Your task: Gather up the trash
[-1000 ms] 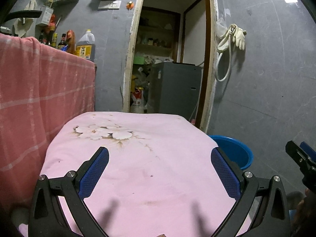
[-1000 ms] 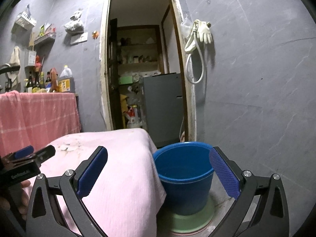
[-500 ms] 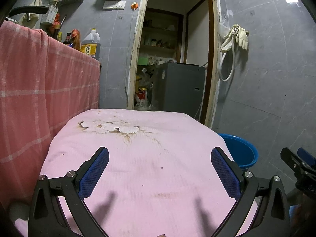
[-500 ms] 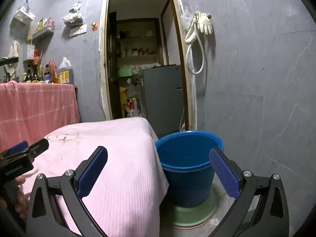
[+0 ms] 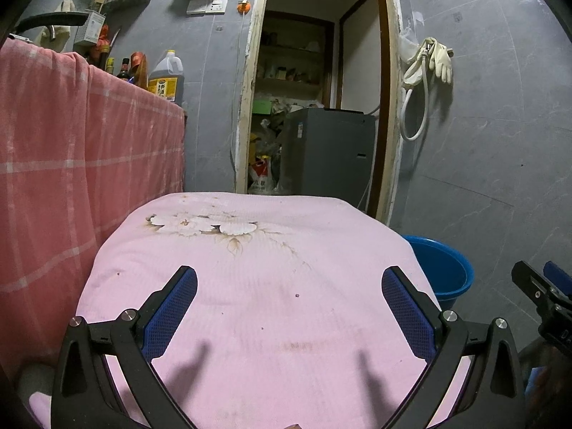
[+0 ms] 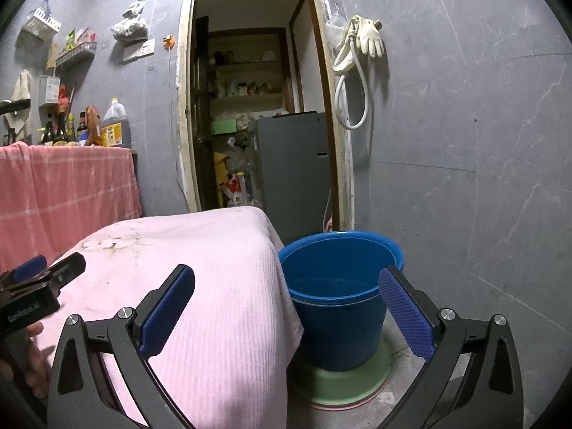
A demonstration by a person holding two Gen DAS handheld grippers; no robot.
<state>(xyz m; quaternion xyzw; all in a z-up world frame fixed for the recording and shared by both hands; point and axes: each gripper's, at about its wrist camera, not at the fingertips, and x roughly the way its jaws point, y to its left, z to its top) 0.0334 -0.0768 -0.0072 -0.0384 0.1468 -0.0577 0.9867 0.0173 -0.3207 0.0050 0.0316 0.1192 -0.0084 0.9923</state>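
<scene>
My left gripper (image 5: 289, 284) is open and empty above a pink flowered cloth (image 5: 257, 286) that covers a low table. My right gripper (image 6: 286, 286) is open and empty, held past the cloth's right edge (image 6: 228, 304), pointing at a blue bucket (image 6: 339, 286) on the floor. The bucket also shows in the left wrist view (image 5: 443, 268), at the right of the table. The right gripper shows at the left view's right edge (image 5: 540, 289); the left gripper shows at the right view's left edge (image 6: 39, 279). I see no loose trash on the cloth.
A salmon checked cloth (image 5: 71, 164) hangs over a counter at the left, with bottles and an oil jug (image 5: 166, 77) on top. An open doorway with a grey appliance (image 5: 327, 150) is ahead. The bucket stands on green and pink basins (image 6: 343, 382). Gloves and a hose (image 6: 357, 57) hang on the wall.
Both grippers have lowered a little and shifted; the bucket appears closer and lower in the right wrist view. Both stay open and empty.
</scene>
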